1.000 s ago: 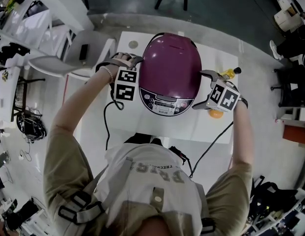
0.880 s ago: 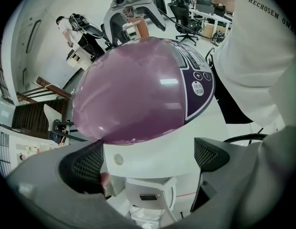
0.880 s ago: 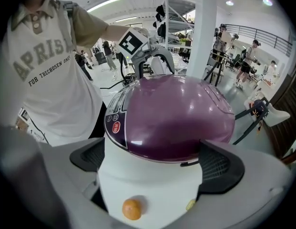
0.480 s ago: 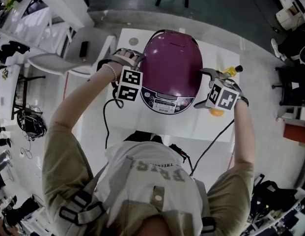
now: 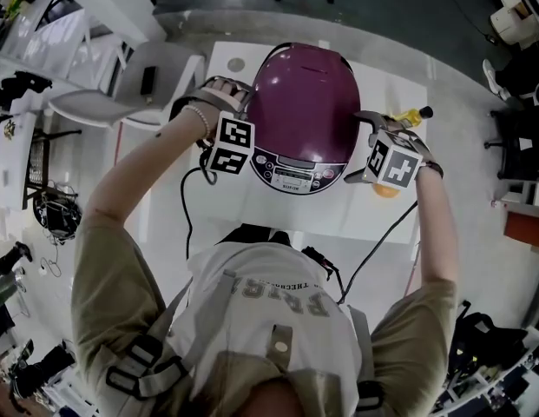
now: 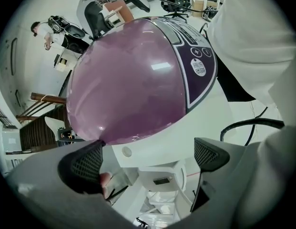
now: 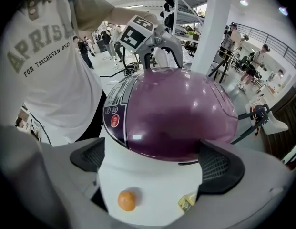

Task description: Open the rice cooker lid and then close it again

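When I looked the station over, one rice cooker stood at the middle of one white table. Its single purple lid sat shut on the white body. One control panel faced me at the near side of the cooker.

I held two grippers, one on each side of the cooker. The left gripper was at the cooker's left flank with both jaws spread wide. The curve of the lid and the white body lay ahead of them, and the jaws clamped nothing. One pad sat just under the lid's lower edge, but I could not tell whether it touched.

The right gripper was at the cooker's right flank, also with both jaws spread wide. The white body filled the space between the jaws. I could not tell whether either pad pressed on it, and the jaws were not closed on anything.

Each gripper carried one marker cube, two in all: the left cube and the right cube.

Two loose items lay on the table below the right gripper. They were one orange and one small yellow packet, lying apart from each other and clear of the cooker.
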Demonstrator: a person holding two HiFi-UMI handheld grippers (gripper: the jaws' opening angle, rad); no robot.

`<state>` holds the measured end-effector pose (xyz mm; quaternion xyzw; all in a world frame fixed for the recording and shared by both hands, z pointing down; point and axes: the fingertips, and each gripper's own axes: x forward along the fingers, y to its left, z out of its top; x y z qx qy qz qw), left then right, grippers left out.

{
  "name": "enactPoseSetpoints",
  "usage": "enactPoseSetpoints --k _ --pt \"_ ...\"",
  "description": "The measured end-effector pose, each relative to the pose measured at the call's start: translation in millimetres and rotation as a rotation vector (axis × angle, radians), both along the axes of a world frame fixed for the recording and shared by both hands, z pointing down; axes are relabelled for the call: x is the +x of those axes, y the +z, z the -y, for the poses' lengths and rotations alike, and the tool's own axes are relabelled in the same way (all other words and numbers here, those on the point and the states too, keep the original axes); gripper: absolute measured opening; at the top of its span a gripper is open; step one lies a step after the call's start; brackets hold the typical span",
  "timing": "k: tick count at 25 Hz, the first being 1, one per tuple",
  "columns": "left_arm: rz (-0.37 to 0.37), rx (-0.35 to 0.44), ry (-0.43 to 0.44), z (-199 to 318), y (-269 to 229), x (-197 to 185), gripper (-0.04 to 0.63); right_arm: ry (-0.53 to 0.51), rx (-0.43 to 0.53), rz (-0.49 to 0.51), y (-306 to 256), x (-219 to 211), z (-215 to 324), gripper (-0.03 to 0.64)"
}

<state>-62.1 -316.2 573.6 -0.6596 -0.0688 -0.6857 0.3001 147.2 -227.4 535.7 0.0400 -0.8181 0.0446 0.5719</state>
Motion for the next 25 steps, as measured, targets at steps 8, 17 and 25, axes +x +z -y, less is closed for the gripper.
enactPoseSetpoints --k 8,17,25 --pt "-0.078 -0.064 -0.046 -5 0 3 0.598 -0.005 0.03 -0.025 4 0 -3 0.581" --pt "-0.169 -0.105 -0.137 -8 -2 5 0.595 0.085 0.05 0.072 -2 -8 -2 0.581" --pt "-0.409 -0.205 -0.301 -33 -32 7 0.595 0.292 0.143 0.424 -47 -14 8 0.581"
